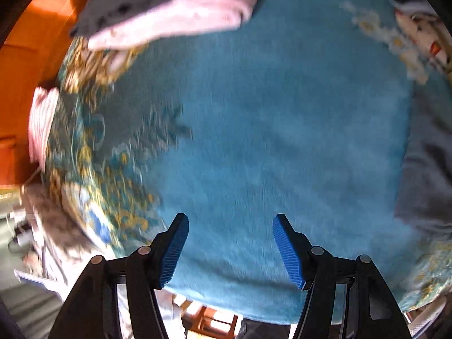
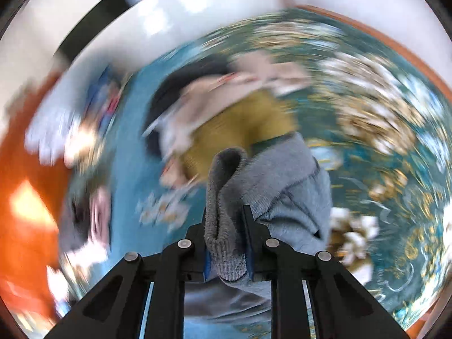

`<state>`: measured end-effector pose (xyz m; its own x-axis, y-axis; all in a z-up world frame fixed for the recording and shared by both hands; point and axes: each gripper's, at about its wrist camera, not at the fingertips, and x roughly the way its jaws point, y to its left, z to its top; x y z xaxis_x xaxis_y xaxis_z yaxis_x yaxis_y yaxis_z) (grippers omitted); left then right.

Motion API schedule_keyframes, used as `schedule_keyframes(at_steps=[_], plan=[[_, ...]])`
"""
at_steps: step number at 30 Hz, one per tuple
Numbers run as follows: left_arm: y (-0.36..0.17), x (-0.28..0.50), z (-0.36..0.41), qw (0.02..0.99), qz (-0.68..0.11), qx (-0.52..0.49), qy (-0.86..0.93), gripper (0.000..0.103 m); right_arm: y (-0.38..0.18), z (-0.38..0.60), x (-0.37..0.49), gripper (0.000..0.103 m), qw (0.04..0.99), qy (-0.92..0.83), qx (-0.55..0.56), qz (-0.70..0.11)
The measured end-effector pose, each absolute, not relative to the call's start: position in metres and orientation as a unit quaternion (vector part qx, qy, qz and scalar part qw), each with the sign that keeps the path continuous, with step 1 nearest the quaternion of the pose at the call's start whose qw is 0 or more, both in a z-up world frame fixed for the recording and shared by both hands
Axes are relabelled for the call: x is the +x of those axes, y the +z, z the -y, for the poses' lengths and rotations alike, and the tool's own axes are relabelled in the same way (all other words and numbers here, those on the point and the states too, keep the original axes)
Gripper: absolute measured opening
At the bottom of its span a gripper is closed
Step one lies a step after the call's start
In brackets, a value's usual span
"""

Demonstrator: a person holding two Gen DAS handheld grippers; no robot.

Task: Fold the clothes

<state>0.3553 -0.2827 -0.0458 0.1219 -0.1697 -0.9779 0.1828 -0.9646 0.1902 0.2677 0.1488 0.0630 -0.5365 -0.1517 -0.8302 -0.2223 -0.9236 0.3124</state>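
Grey knit garment [image 2: 271,186]: folded edge clamped between closed fingers of right gripper [image 2: 226,220], remainder draping forward over blue patterned cover [image 2: 395,169]. Mustard garment [image 2: 240,124] just beyond. Left gripper [image 1: 230,226]: wide open, empty, above cover.

I read this as a home, most likely a bedroom. My left camera looks down on a soft blue blanket [image 1: 268,130] with a gold-and-white flower border, spread over what seems to be a bed. Loose clothes lie on it: a pink garment [image 1: 180,8] at the far edge, and, through the right camera, a grey knit top [image 2: 282,180], a mustard piece [image 2: 240,124] and pale fabric in a heap (blurred, hard to sort). Orange wood [image 1: 31,42] frames the blanket's side. A white wall [image 2: 93,22] rises behind.
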Motion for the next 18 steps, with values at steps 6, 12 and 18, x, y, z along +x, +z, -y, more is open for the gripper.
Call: schedule_keyframes(at_steps=[6, 12, 18], plan=[[-0.041, 0.323, 0.299, 0.091, -0.070, 0.726, -0.678, 0.066, 0.014, -0.058, 0.277, 0.019, -0.032, 0.833, -0.545, -0.093], [-0.059, 0.315, 0.299, 0.047, -0.150, 0.736, -0.659, 0.066, -0.035, 0.033, 0.287, 0.035, -0.084, 0.796, -0.599, 0.011], [-0.078, 0.300, 0.249, -0.062, -0.242, 0.738, -0.627, 0.066, -0.023, 0.008, 0.310, 0.050, -0.073, 0.787, -0.612, -0.019]])
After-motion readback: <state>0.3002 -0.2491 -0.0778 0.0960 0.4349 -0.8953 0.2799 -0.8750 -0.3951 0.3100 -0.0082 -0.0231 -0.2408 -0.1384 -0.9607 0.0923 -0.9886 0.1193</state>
